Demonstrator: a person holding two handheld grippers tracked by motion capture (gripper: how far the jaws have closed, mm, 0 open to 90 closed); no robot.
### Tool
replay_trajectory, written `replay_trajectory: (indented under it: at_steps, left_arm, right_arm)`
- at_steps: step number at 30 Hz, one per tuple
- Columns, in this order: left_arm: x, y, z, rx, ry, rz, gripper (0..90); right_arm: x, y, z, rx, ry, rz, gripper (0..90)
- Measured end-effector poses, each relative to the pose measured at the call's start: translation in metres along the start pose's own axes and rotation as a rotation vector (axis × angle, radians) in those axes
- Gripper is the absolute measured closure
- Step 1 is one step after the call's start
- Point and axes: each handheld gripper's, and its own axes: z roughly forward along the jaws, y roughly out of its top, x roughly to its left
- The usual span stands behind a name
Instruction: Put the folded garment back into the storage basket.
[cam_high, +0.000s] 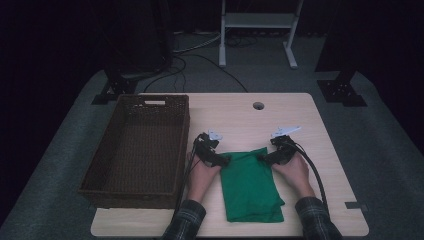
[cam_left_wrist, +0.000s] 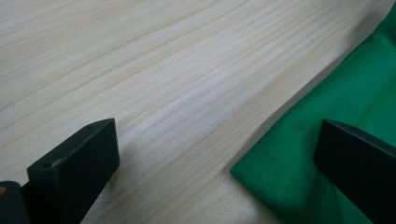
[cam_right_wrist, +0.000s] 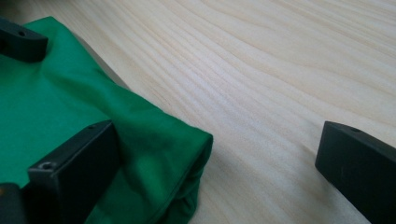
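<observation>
A folded green cloth (cam_high: 250, 186) lies flat on the wooden table (cam_high: 240, 117), near its front edge. My left gripper (cam_high: 223, 160) rests at the cloth's far left corner with its jaws wide apart. In the left gripper view one jaw is over bare wood and the other over the green cloth (cam_left_wrist: 327, 130). My right gripper (cam_high: 263, 159) sits at the far right corner, also open. In the right gripper view the cloth (cam_right_wrist: 93, 116) corner lies between the jaws, one jaw on the fabric, the other over bare wood. Neither gripper clamps the cloth.
A dark brown wicker basket (cam_high: 170, 150) stands on the left part of the table, right beside my left hand. A round cable hole (cam_high: 258, 105) sits near the far edge. Bare wood stretches behind the cloth and to its right.
</observation>
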Motion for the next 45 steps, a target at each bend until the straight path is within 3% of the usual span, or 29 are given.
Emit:
replay_trajectory:
  at_steps: [8, 31, 35, 45]
  left_arm:
    - [-0.004, -0.006, -0.008, -0.054, -0.021, -0.012, 0.0]
    - [-0.029, -0.022, -0.024, -0.054, -0.048, 0.014, 0.0]
    - [-0.036, -0.026, -0.028, -0.059, -0.051, 0.036, 0.0]
    - [-0.052, -0.039, -0.041, -0.063, -0.076, 0.032, 0.0]
  right_arm:
    - [0.000, 0.000, 0.000, 0.000, -0.003, 0.003, 0.0]
    - [0.001, -0.001, -0.001, -0.001, -0.007, 0.011, 0.0]
    - [0.001, -0.001, -0.001, -0.001, -0.008, 0.011, 0.0]
    - [0.001, -0.001, -0.001, -0.001, -0.007, 0.012, 0.0]
